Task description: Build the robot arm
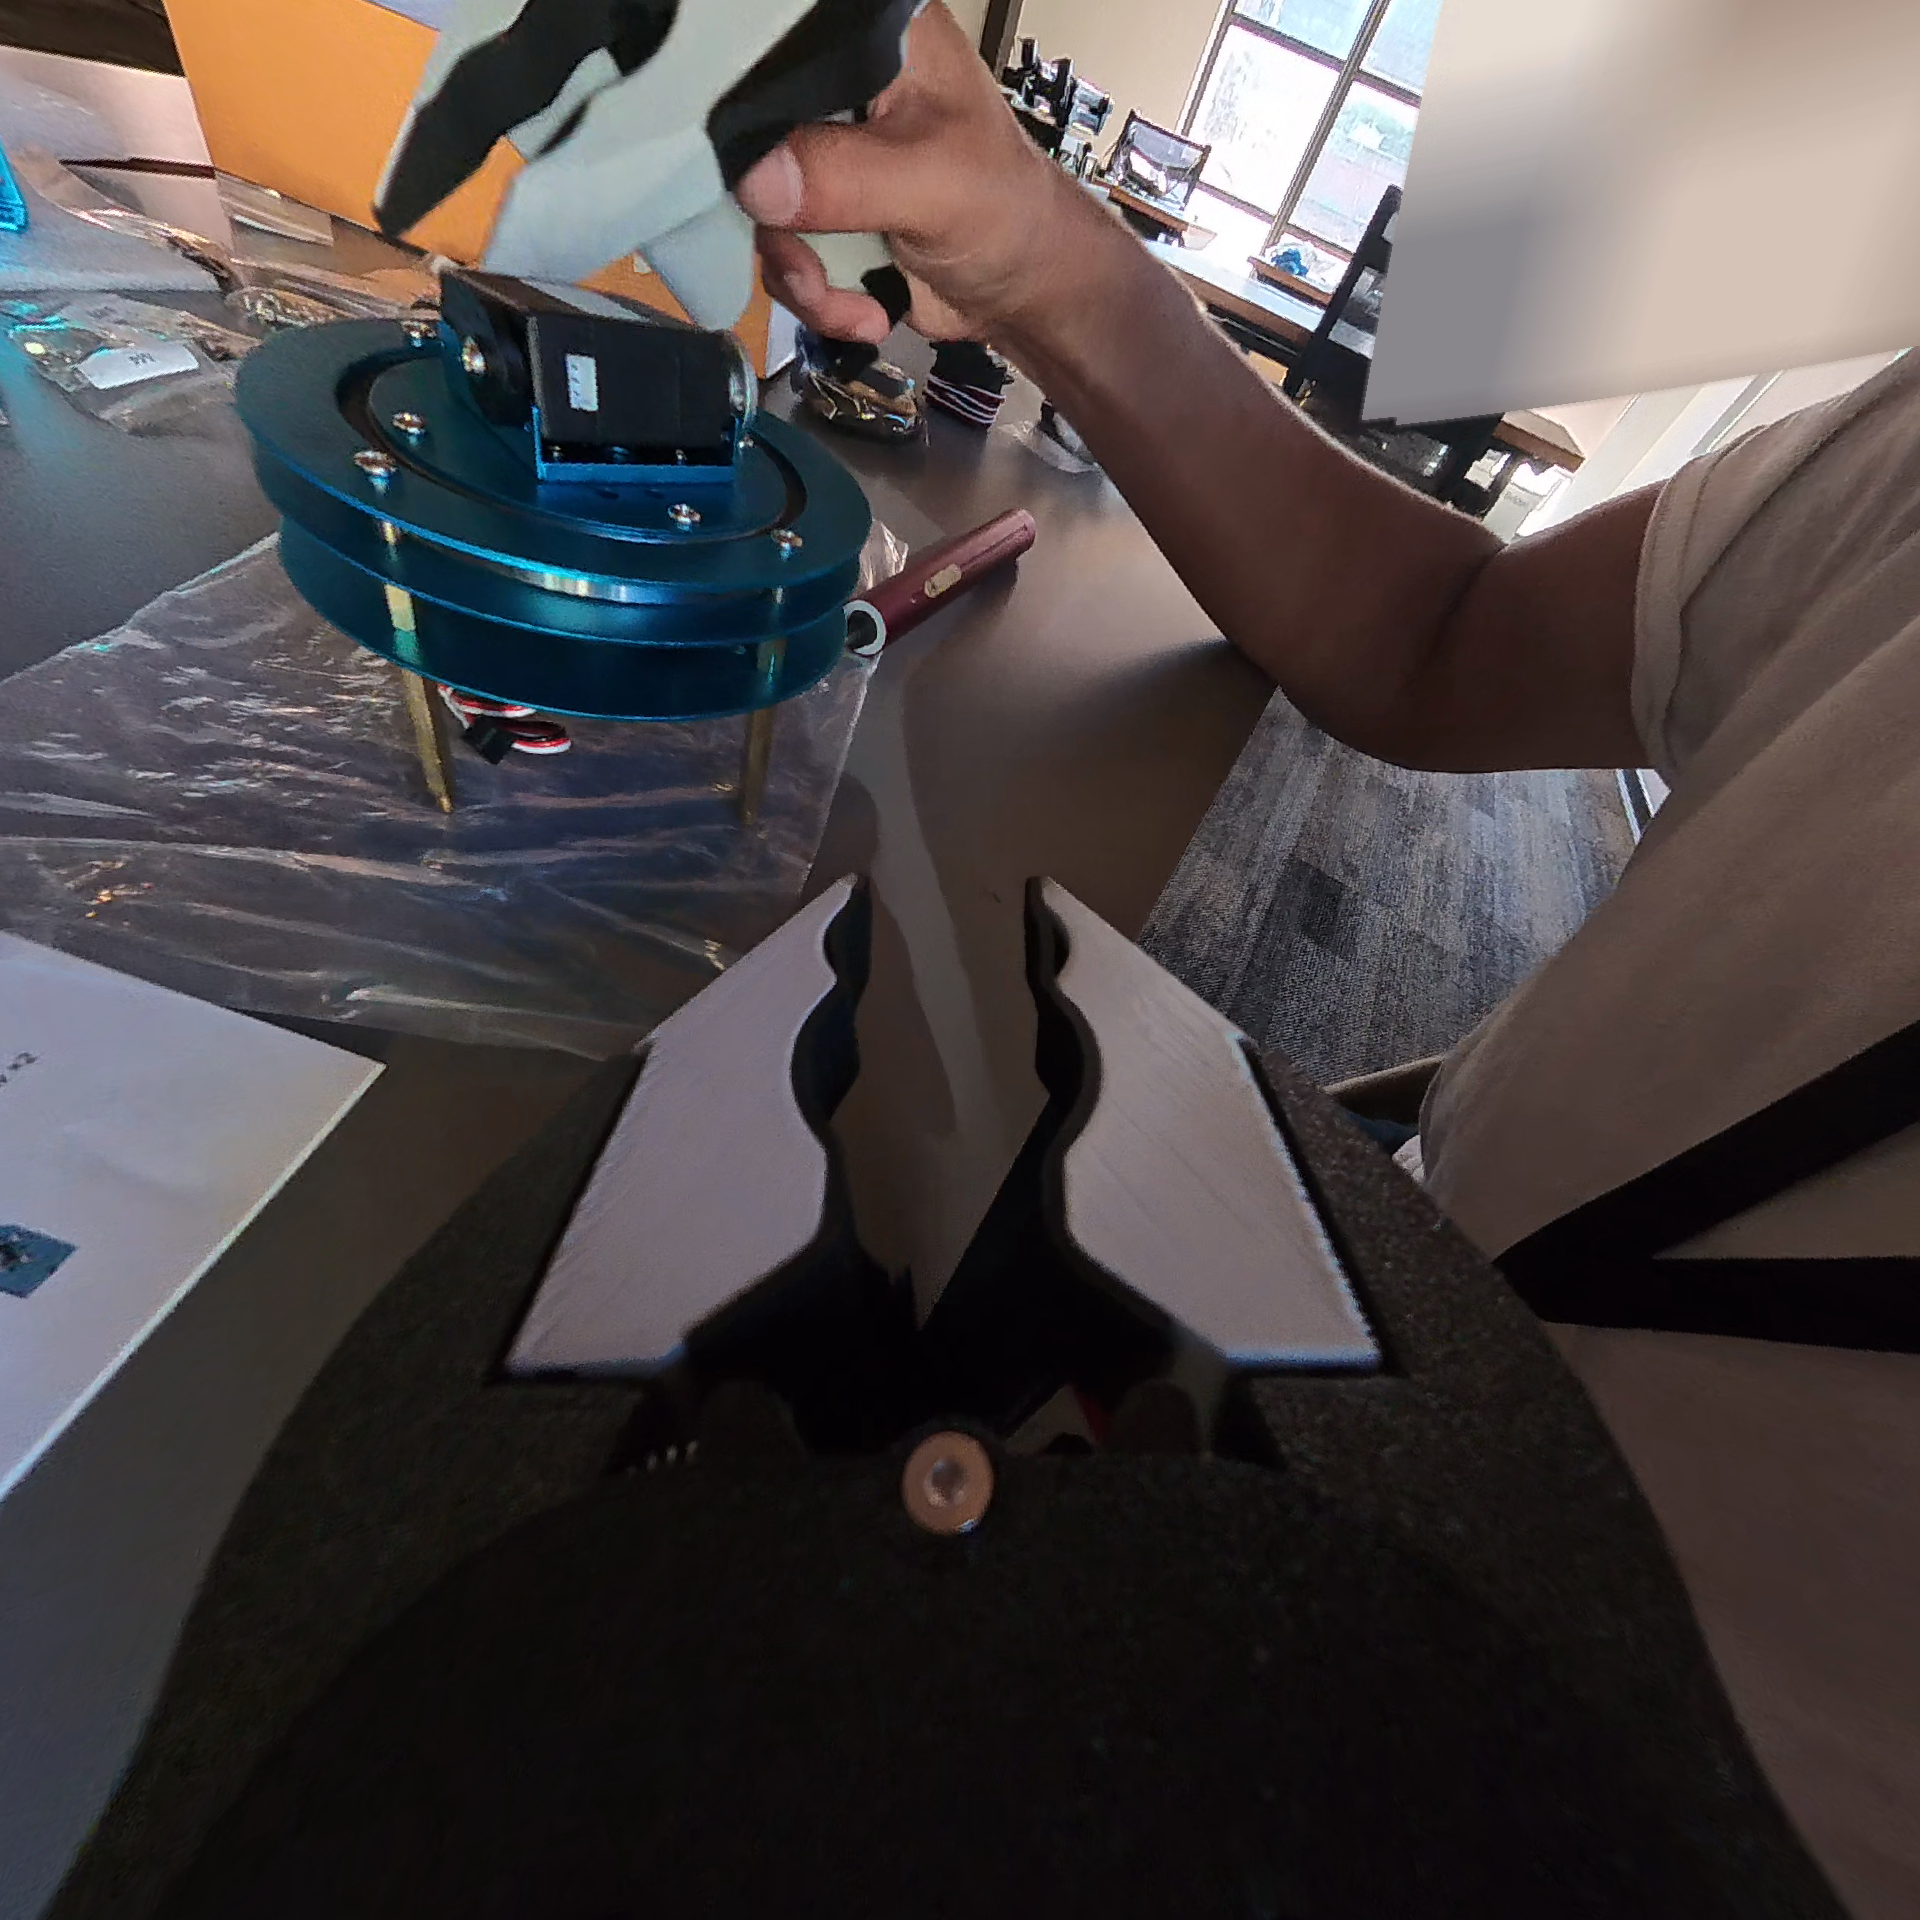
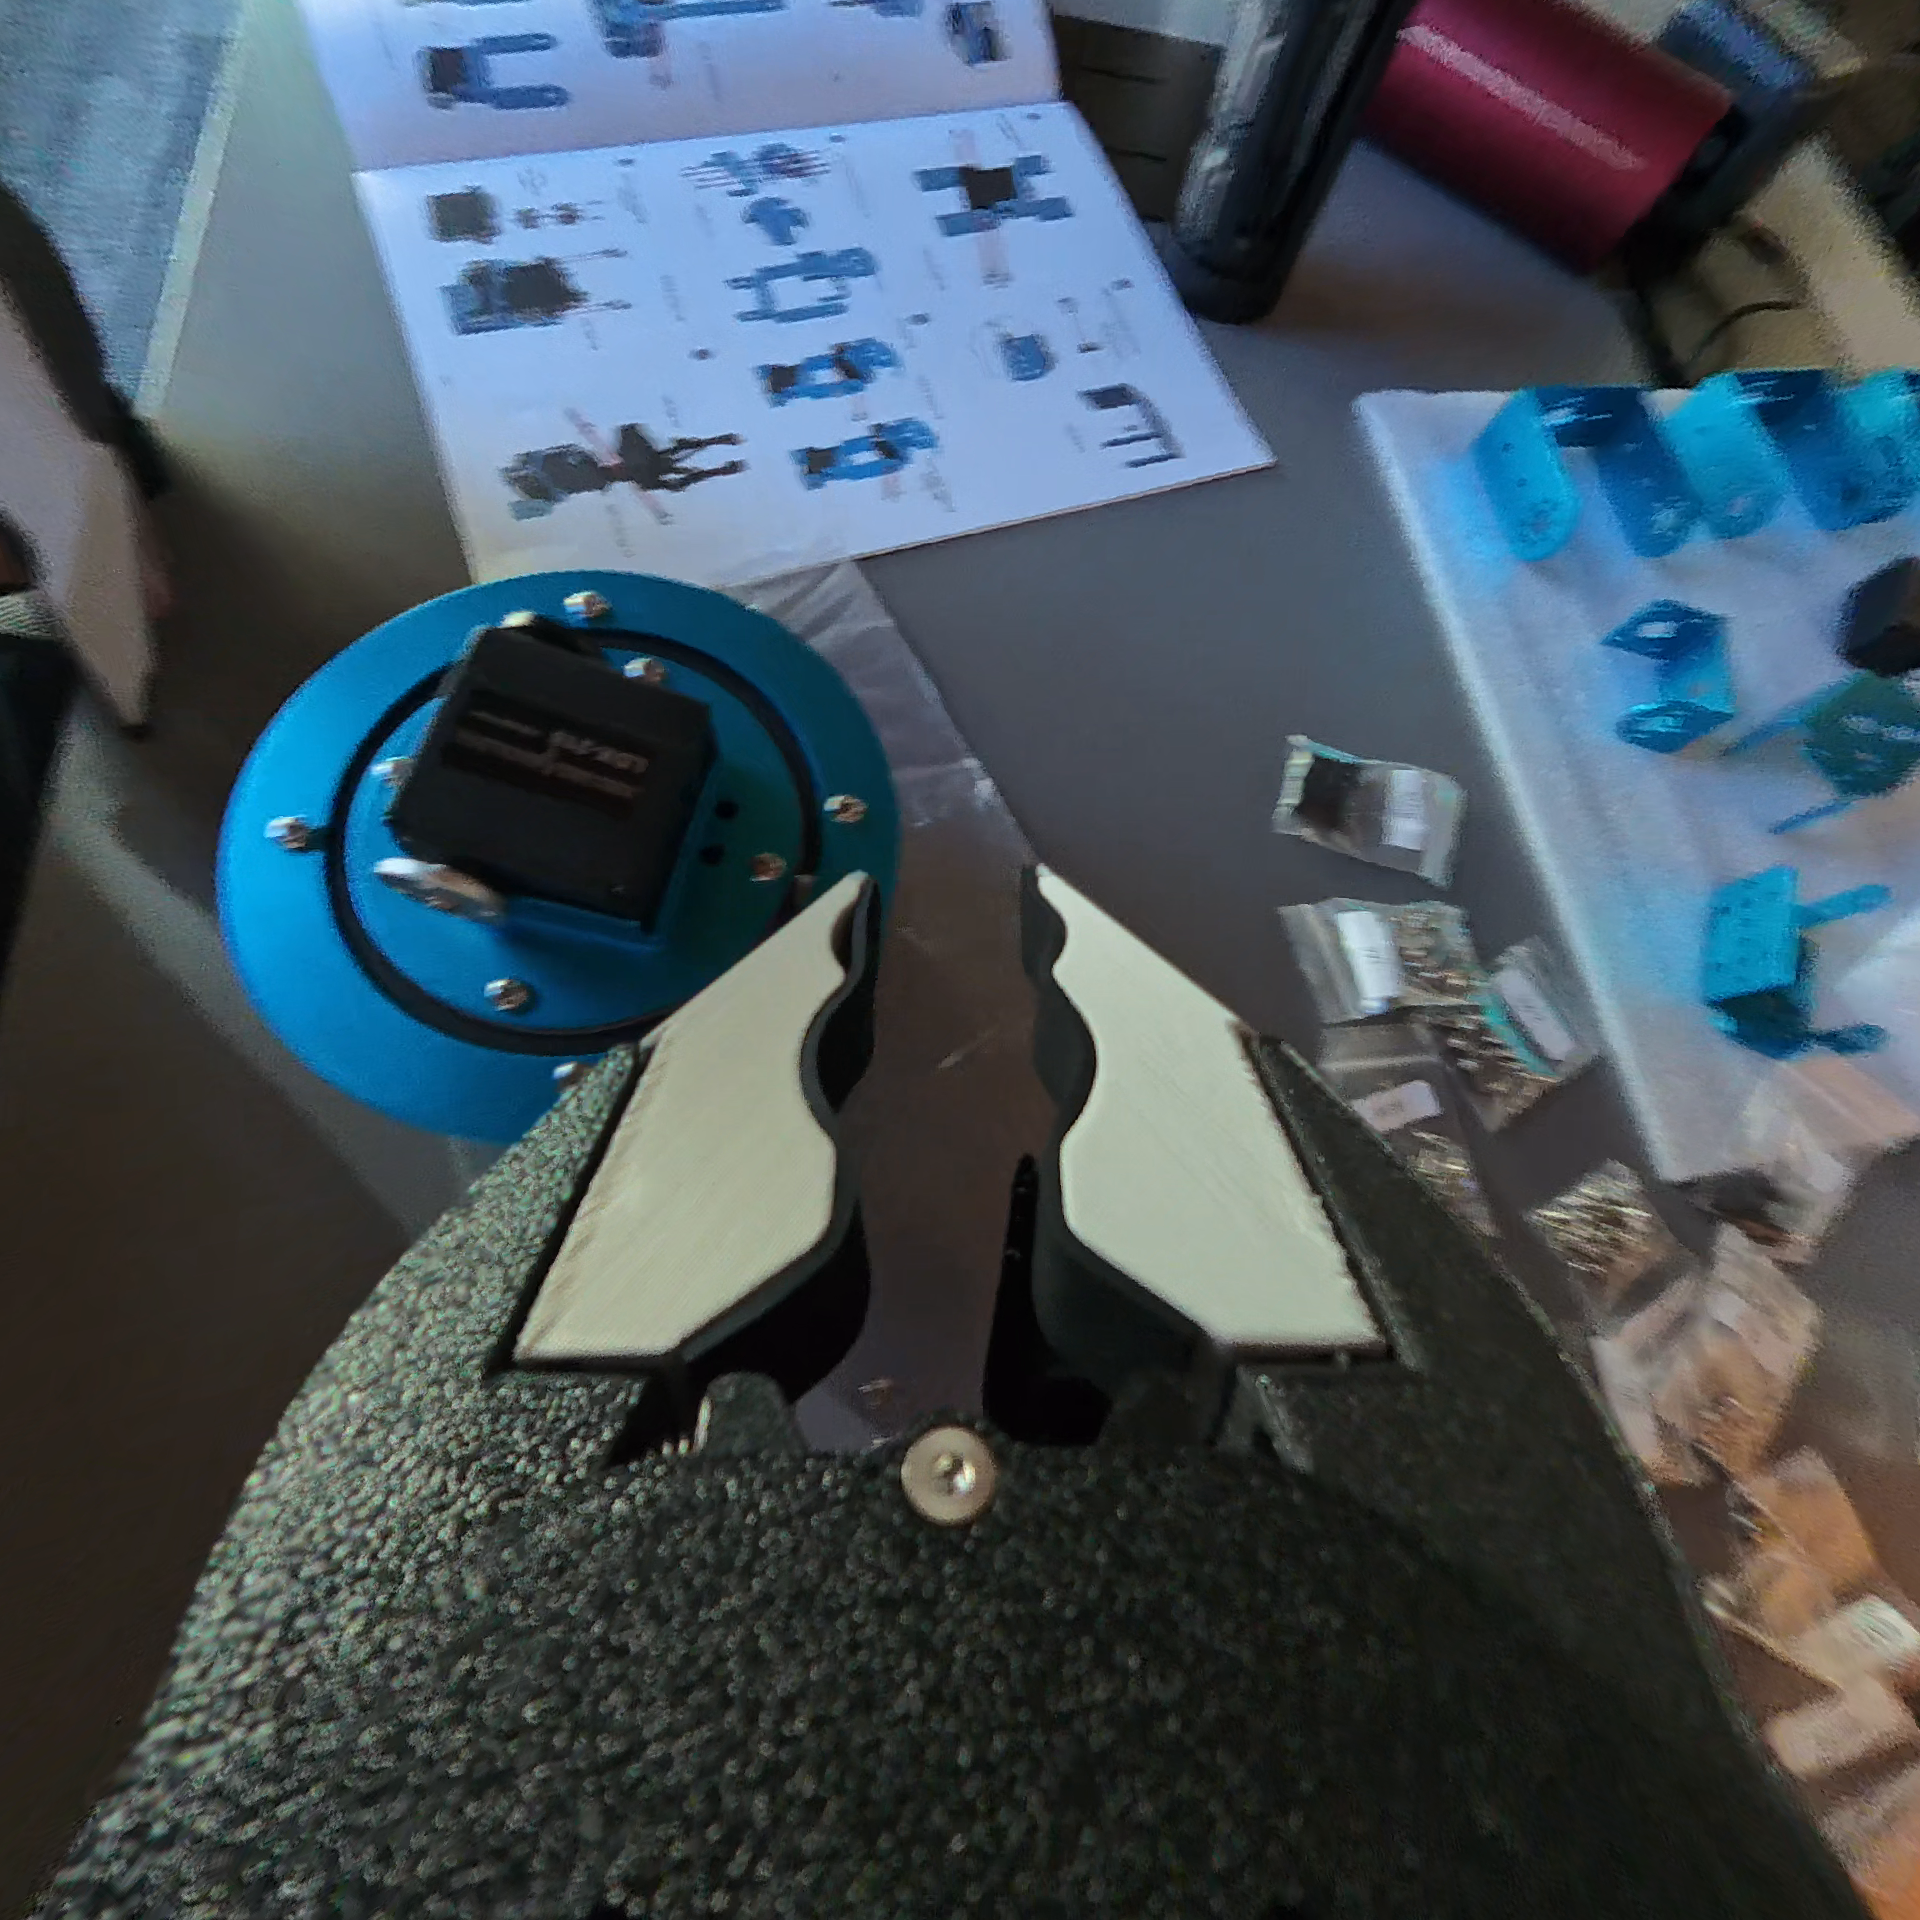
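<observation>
Base (image 2: 436, 997), blue, round, two-tiered, is standing on brass legs over a plastic sheet (image 1: 208, 748) on the grey table (image 1: 1039, 665), with a black servo (image 2: 551, 790) bolted on top.

Item 1, right gripper (image 2: 945, 894): I am holding it above the table with fingers spread and nothing between them. The left fingertip (image 2: 847, 914) is sitting just beside the base's rim in its own view. From the left wrist view the right gripper (image 1: 623, 156) is hanging just over the servo (image 1: 603, 384), and whether it is touching I cannot tell. The picture is blurring, so the gripper is probably moving.

Item 2, left gripper (image 1: 945, 894): I am holding it near the table's edge, fingers spread, empty, well apart from the base (image 1: 551, 540).

Item 3, surroundings: a maroon pen (image 1: 935, 587) is lying just behind the base; an open booklet (image 2: 790, 312) is lying beyond it; small bags (image 2: 1423, 935) of hardware and blue brackets (image 2: 1683, 468) on a white tray (image 2: 1455, 582) are lying to the right.

Risks, as I am judging them:
- The base is perching on thin legs over slick plastic, so a sideways knock from a finger could be sliding or tipping it.
- Wires (image 1: 499, 727) are dangling beneath and could be snagging.
- A low sweep rightward could be scattering the bags.
</observation>
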Available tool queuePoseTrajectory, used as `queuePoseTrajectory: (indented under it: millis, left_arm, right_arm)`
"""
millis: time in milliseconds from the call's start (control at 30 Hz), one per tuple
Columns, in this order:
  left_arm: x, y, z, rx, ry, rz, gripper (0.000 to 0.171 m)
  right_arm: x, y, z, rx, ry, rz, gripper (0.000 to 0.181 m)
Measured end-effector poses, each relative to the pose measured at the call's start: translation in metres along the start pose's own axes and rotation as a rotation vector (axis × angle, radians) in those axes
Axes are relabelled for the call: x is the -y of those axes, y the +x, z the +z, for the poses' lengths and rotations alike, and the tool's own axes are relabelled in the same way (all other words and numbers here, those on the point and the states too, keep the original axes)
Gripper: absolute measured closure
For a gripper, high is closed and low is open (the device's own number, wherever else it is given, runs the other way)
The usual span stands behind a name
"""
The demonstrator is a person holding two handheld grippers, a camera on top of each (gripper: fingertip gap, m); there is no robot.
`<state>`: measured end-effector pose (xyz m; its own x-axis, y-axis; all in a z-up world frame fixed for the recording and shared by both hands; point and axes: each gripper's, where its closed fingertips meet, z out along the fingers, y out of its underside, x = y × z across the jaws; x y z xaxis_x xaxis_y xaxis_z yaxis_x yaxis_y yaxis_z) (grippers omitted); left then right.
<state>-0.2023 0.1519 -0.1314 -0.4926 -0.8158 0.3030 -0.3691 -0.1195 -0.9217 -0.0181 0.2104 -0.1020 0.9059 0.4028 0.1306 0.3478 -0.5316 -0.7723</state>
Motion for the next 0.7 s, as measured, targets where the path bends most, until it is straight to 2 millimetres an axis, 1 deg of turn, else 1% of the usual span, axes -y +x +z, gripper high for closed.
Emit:
queuePoseTrajectory:
  millis: [33, 67, 133, 200, 267, 300, 333, 400, 433, 500, 567, 633, 700]
  left_arm:
    - [0.001, 0.0, 0.0, -0.006, 0.003, -0.002, 0.143]
    - [0.001, 0.0, 0.0, -0.01, 0.004, -0.003, 0.143]
    - [0.0, -0.001, 0.001, -0.012, 0.002, -0.002, 0.143]
    - [0.0, 0.0, 0.0, -0.021, 0.0, -0.007, 0.143]
    - [0.0, 0.0, -0.001, -0.022, 0.001, -0.009, 0.143]
    - [0.0, 0.0, -0.001, -0.024, 0.002, -0.008, 0.143]
    - [0.001, 0.001, -0.002, -0.024, 0.005, -0.006, 0.143]
    - [0.002, 0.0, -0.004, -0.023, 0.012, -0.006, 0.143]
    - [0.002, 0.0, -0.005, -0.024, 0.016, -0.01, 0.143]
    - [0.001, 0.0, -0.005, -0.028, 0.02, -0.021, 0.143]
    - [0.0, 0.0, -0.005, -0.031, 0.017, -0.029, 0.143]
    - [0.0, 0.0, -0.005, -0.029, 0.013, -0.025, 0.143]
    - [0.001, 0.001, -0.005, -0.029, 0.013, -0.019, 0.143]
  right_arm:
    - [0.003, 0.008, -0.003, -0.046, 0.02, -0.009, 0.159]
    - [0.007, 0.008, -0.007, -0.042, 0.045, -0.004, 0.159]
    - [0.01, -0.001, -0.009, 0.024, 0.06, 0.037, 0.149]
    - [0.009, -0.011, -0.003, 0.079, 0.053, 0.048, 0.145]
    - [0.005, -0.017, 0.007, 0.099, 0.021, 0.043, 0.143]
    - [0.006, -0.015, 0.008, 0.094, 0.029, 0.05, 0.147]
    - [0.003, -0.006, 0.008, 0.046, 0.009, 0.043, 0.147]
    - [0.006, 0.004, 0.001, -0.002, 0.036, 0.052, 0.155]
    - [0.007, 0.005, -0.002, 0.003, 0.046, 0.07, 0.155]
    - [0.009, -0.001, -0.004, 0.041, 0.065, 0.084, 0.15]
    - [0.008, -0.008, 0.001, 0.07, 0.049, 0.083, 0.148]
    - [0.003, -0.011, 0.009, 0.069, 0.013, 0.075, 0.147]
    - [0.003, -0.01, 0.01, 0.082, 0.003, 0.102, 0.146]
